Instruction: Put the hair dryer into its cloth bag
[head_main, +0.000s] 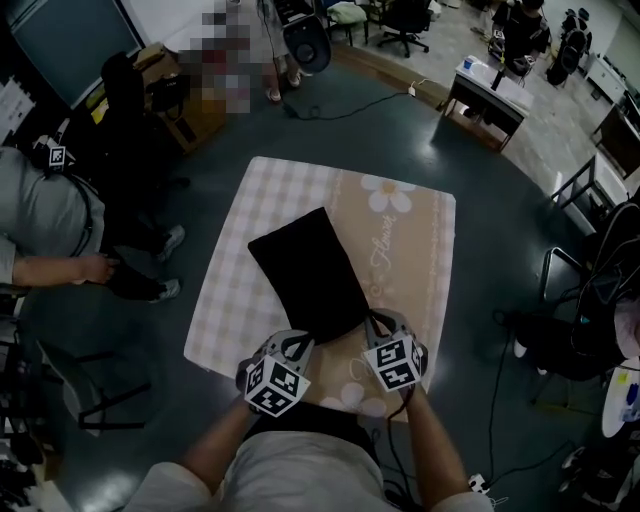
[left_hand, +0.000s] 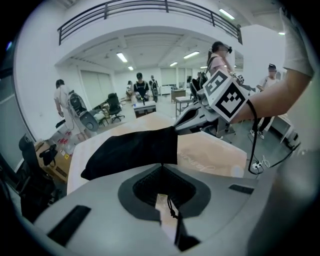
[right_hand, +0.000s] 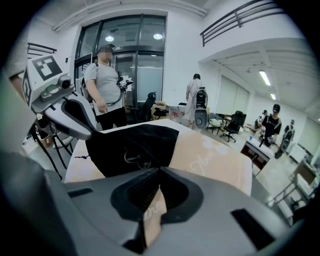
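A black cloth bag (head_main: 305, 275) lies slantwise on the checked, flower-printed tablecloth (head_main: 400, 230). Its near end sits between my two grippers. My left gripper (head_main: 300, 338) is shut on the bag's near left corner. In the left gripper view the bag (left_hand: 130, 150) stretches away from the closed tips (left_hand: 160, 166), and a thin drawstring (left_hand: 171, 212) hangs under them. My right gripper (head_main: 375, 320) is shut on the near right corner, with the bag (right_hand: 135, 147) straight ahead of its tips (right_hand: 160, 170). No hair dryer shows in any view.
A seated person (head_main: 40, 230) is close to the table's left side. A dark chair (head_main: 600, 270) and floor cables stand to the right. A small desk (head_main: 485, 95) is at the back right. Several people stand farther off in the room.
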